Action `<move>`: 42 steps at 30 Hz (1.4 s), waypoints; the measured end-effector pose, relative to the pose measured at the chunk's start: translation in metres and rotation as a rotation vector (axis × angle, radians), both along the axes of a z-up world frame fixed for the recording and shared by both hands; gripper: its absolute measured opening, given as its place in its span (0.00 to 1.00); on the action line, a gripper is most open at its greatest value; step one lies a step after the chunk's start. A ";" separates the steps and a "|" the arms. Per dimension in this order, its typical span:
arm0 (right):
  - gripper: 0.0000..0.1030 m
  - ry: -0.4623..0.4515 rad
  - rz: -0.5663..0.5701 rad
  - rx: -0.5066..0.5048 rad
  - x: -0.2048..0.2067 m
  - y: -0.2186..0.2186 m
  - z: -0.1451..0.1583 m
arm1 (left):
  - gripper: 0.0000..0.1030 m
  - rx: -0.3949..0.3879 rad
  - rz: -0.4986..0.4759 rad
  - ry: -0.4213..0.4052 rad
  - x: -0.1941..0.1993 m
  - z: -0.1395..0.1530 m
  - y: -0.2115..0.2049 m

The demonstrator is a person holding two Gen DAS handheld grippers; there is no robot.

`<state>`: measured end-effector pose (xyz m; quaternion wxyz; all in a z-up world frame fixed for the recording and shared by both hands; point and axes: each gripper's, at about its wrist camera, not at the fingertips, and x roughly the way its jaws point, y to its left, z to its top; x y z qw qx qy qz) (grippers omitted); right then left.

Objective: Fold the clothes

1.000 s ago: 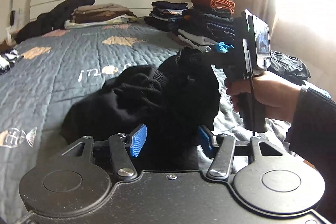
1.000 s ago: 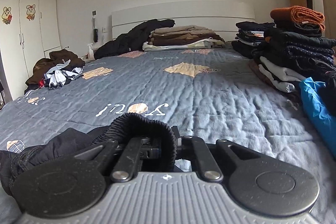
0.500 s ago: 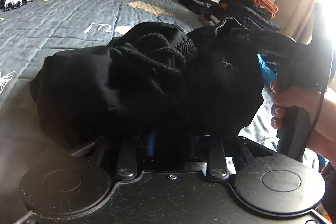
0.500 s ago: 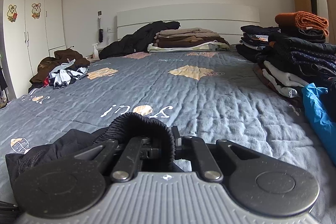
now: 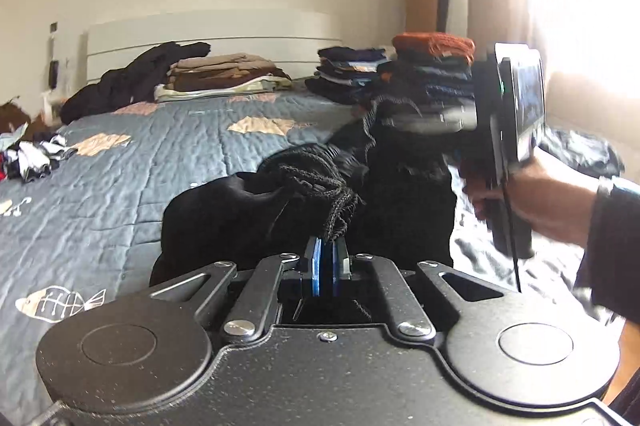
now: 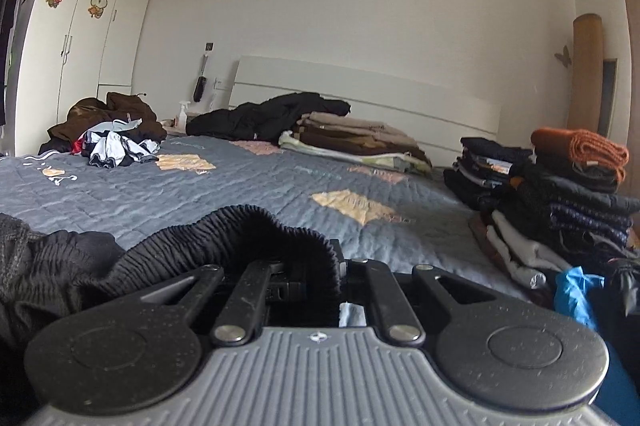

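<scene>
Black garment on a patterned grey-blue quilt

Black garment [image 5: 256, 210]; grey-blue quilt [image 6: 224, 186] with yellow patches; orange knit [image 6: 584, 146]; blue claw pads [image 5: 318, 266].

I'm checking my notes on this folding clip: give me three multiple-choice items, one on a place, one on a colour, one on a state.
1. Where does the orange knit lie?
A. on top of the dark stack at the right
B. on the wardrobe
C. between the left gripper's fingers

2. What colour is the garment being handled?
A. white
B. black
C. red

3. How is the left gripper?
A. wide open, clear of the cloth
B. out of view
C. shut on the garment

Answers:
1 A: the knit tops the folded pile by the right wall.
2 B: the cloth at both grippers is black.
3 C: its blue pads have just closed together, pinching the garment's edge.
</scene>
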<state>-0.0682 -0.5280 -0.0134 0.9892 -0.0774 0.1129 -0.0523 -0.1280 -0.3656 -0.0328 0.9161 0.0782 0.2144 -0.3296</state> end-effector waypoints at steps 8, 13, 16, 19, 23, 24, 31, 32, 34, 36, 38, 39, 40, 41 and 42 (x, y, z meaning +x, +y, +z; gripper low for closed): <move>0.18 0.405 -0.014 -0.002 0.027 -0.016 -0.055 | 0.19 0.145 -0.025 0.198 0.022 -0.058 -0.025; 0.36 0.543 -0.023 0.044 0.009 -0.026 -0.049 | 0.48 0.122 -0.108 0.193 0.007 -0.027 -0.001; 0.43 0.485 -0.040 0.195 -0.010 -0.045 -0.017 | 0.48 0.001 -0.166 0.156 -0.003 0.002 0.021; 0.46 0.375 -0.019 0.352 -0.025 -0.054 0.008 | 0.48 -0.128 -0.161 0.092 0.009 0.030 0.032; 0.47 0.328 0.122 0.467 -0.018 -0.033 0.010 | 0.48 -0.178 -0.120 0.096 0.056 0.042 0.027; 0.47 0.327 0.146 0.487 -0.014 -0.027 0.008 | 0.48 -0.185 -0.111 0.113 0.067 0.040 0.027; 0.47 0.464 0.217 0.490 0.013 0.011 -0.027 | 0.48 -0.169 -0.055 0.434 0.133 -0.027 0.034; 0.47 0.507 0.209 0.451 0.016 0.015 -0.035 | 0.48 -0.141 -0.052 0.499 0.138 -0.042 0.035; 0.47 0.578 0.203 0.371 0.016 0.022 -0.048 | 0.48 -0.107 -0.057 0.589 0.143 -0.067 0.040; 0.48 0.626 0.223 0.310 0.012 0.026 -0.056 | 0.48 -0.095 -0.082 0.596 0.138 -0.076 0.044; 0.49 0.651 0.251 0.299 0.008 0.024 -0.059 | 0.48 -0.071 -0.105 0.578 0.133 -0.070 0.046; 0.49 0.657 0.259 0.308 0.006 0.022 -0.058 | 0.48 -0.077 -0.118 0.575 0.132 -0.065 0.047; 0.49 0.664 0.267 0.314 0.004 0.019 -0.058 | 0.48 -0.087 -0.132 0.570 0.131 -0.058 0.049; 0.49 0.670 0.271 0.318 0.003 0.017 -0.057 | 0.48 -0.115 -0.144 0.547 0.130 -0.049 0.052; 0.49 0.673 0.271 0.323 0.001 0.014 -0.056 | 0.48 -0.148 -0.156 0.519 0.129 -0.039 0.056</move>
